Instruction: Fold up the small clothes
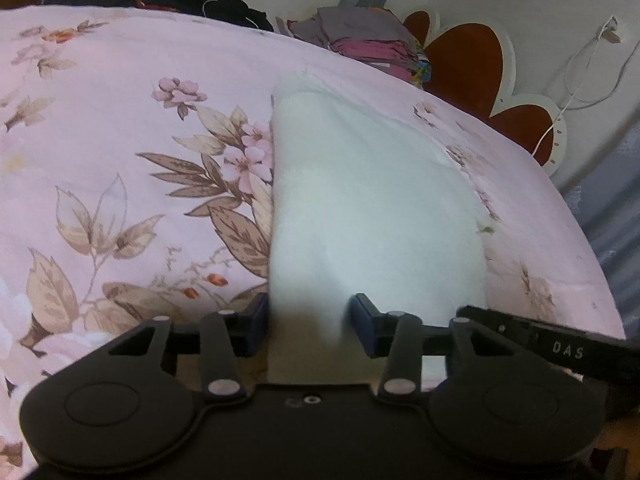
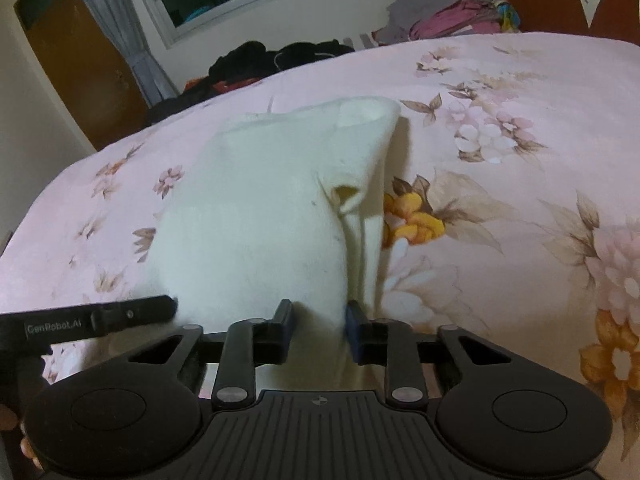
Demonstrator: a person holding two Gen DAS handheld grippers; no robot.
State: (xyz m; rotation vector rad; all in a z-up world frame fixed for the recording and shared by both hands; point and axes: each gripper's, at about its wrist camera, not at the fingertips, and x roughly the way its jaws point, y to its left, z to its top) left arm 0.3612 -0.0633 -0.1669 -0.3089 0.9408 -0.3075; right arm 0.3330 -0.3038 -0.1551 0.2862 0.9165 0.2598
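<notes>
A white fleece cloth [image 1: 372, 200] lies on the pink flowered bedsheet [image 1: 120, 120], its near edge under both grippers. My left gripper [image 1: 308, 320] stands open astride the cloth's left near part; the cloth fills the gap between the blue pads [image 1: 256, 320] and still lies flat there. In the right wrist view the same cloth [image 2: 260, 208] rises into a loose fold on its right side. My right gripper [image 2: 318, 324] is shut on a bunched fold of it at the near edge. Each view shows the other gripper's black finger beside the cloth.
A stack of folded grey and pink clothes [image 2: 452, 16] sits at the bed's far end by the brown headboard [image 1: 464, 60]. Dark clothes [image 2: 272, 60] are heaped at the far side under a window. The bed's edge [image 1: 592, 240] drops off to the right.
</notes>
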